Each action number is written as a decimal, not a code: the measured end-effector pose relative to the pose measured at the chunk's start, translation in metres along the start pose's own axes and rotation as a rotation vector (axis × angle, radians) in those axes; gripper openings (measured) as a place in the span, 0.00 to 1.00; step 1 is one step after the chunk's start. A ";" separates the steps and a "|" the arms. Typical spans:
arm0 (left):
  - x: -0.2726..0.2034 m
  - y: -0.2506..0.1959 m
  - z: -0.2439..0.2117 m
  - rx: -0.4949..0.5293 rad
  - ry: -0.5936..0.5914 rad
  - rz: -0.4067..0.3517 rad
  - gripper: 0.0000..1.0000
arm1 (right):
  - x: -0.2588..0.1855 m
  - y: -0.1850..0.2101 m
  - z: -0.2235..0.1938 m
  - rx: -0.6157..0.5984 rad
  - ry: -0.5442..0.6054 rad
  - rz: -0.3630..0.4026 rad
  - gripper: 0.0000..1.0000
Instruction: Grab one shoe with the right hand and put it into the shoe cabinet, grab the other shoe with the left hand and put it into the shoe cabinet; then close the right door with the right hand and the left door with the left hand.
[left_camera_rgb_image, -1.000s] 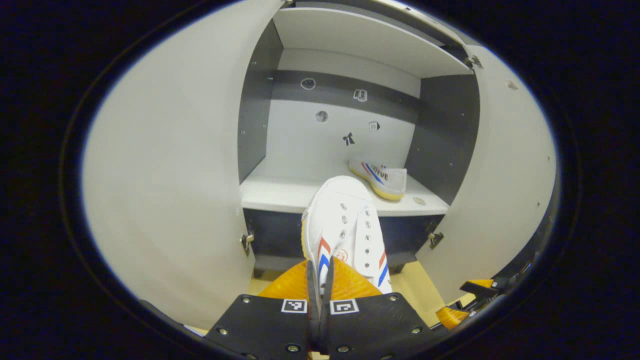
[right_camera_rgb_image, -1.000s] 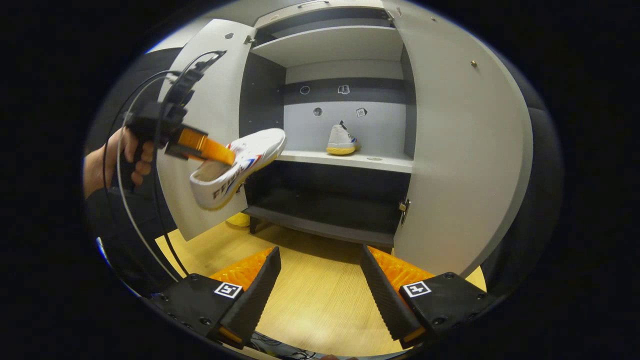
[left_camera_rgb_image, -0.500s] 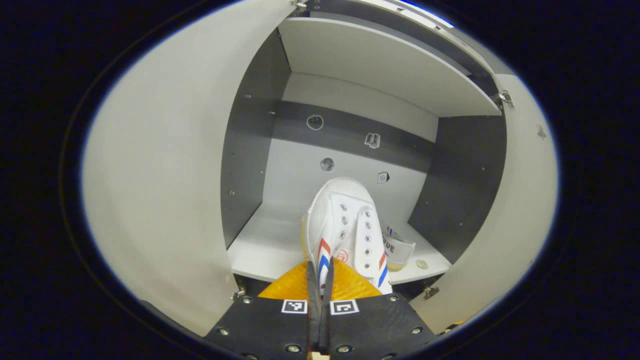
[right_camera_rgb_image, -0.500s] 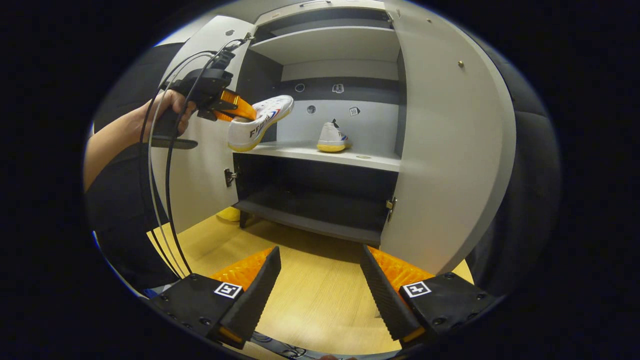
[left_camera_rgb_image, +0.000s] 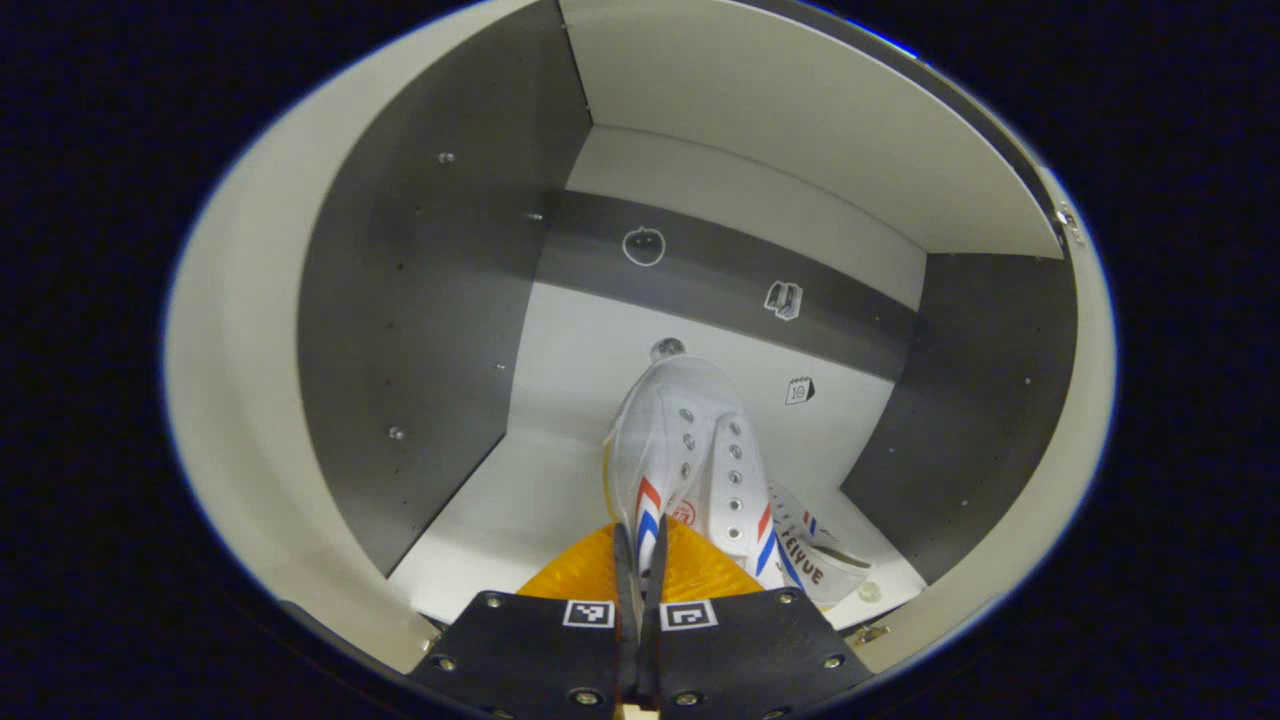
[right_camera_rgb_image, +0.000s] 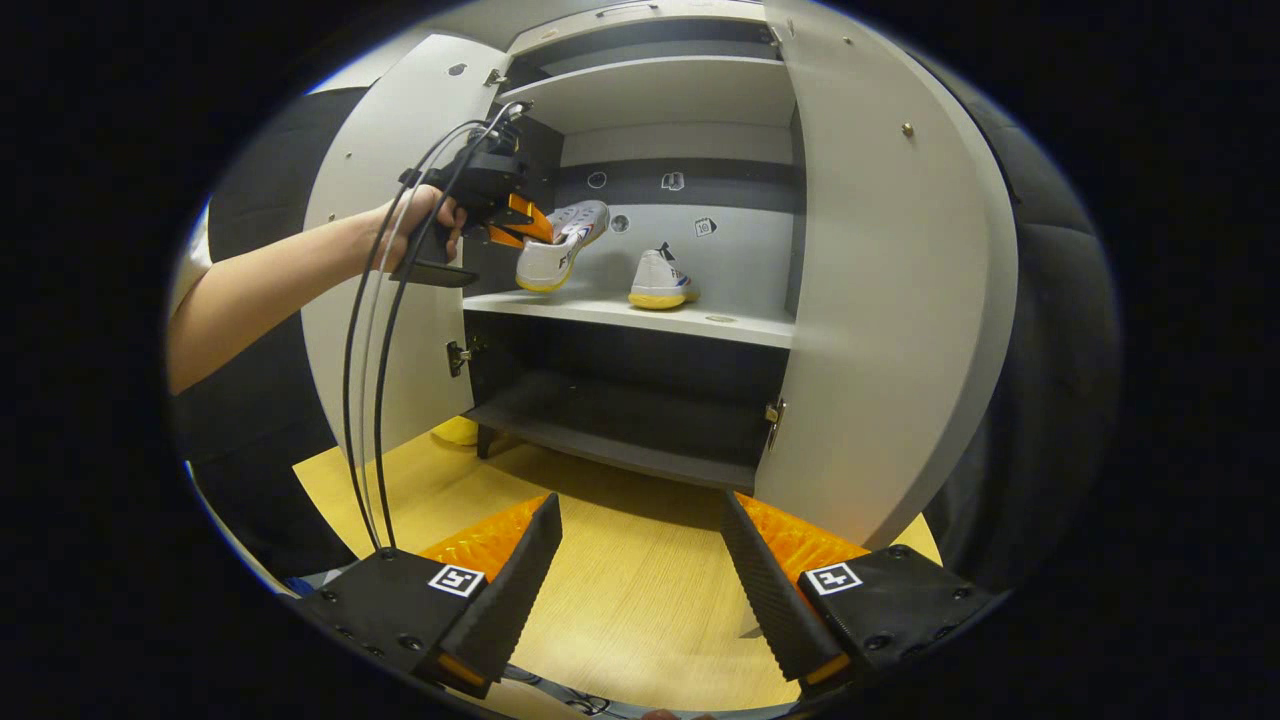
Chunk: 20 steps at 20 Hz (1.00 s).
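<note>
Already well inside the shoe cabinet (left_camera_rgb_image: 420, 330), the left gripper (left_camera_rgb_image: 640, 560) is clamped on the heel collar of a white canvas sneaker (left_camera_rgb_image: 690, 460), toe pointing at the back panel. From the left gripper view this shoe seems to hang above the middle shelf (left_camera_rgb_image: 520, 510) rather than rest on it, though contact is hard to judge. The first sneaker (left_camera_rgb_image: 825, 560) lies on the shelf just to the right, its side close to the held one. Open shelf lies to the left, up to the dark side wall; the tighter edge is on the right, where the two shoes nearly meet.

From the right gripper view, the right gripper (right_camera_rgb_image: 640, 575) hangs low over the wooden floor (right_camera_rgb_image: 620, 580), its fingers spread apart and holding nothing. One sneaker (right_camera_rgb_image: 660, 278) stands on the middle shelf (right_camera_rgb_image: 700, 322); the held sneaker (right_camera_rgb_image: 560, 255) is over the shelf's left end, heel low, in the left gripper (right_camera_rgb_image: 525, 225). So one shoe is stowed, and I judge the second near its release. Both doors, left door (right_camera_rgb_image: 390, 250) and right door (right_camera_rgb_image: 890, 290), stand wide open and are yet to be closed. The right door's free edge is near the right gripper, with clear floor between.
</note>
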<state>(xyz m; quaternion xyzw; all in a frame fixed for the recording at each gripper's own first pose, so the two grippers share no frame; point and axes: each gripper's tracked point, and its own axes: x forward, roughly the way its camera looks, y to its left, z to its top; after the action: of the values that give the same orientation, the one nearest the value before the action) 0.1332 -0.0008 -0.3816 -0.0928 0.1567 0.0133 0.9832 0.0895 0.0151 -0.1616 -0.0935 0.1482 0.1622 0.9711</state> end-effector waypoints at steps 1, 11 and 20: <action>-0.001 -0.001 0.002 0.013 0.014 0.002 0.02 | 0.000 0.001 0.000 0.005 0.004 0.000 1.00; 0.001 -0.001 -0.004 -0.031 0.118 -0.016 0.02 | 0.000 0.000 0.001 -0.002 -0.005 0.003 1.00; -0.028 -0.011 0.032 0.131 0.006 -0.003 0.55 | -0.006 -0.008 0.006 0.022 -0.028 -0.070 1.00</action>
<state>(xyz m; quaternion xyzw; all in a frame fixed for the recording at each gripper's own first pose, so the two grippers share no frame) 0.1171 -0.0053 -0.3412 -0.0283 0.1600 0.0013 0.9867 0.0878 0.0073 -0.1531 -0.0857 0.1329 0.1278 0.9791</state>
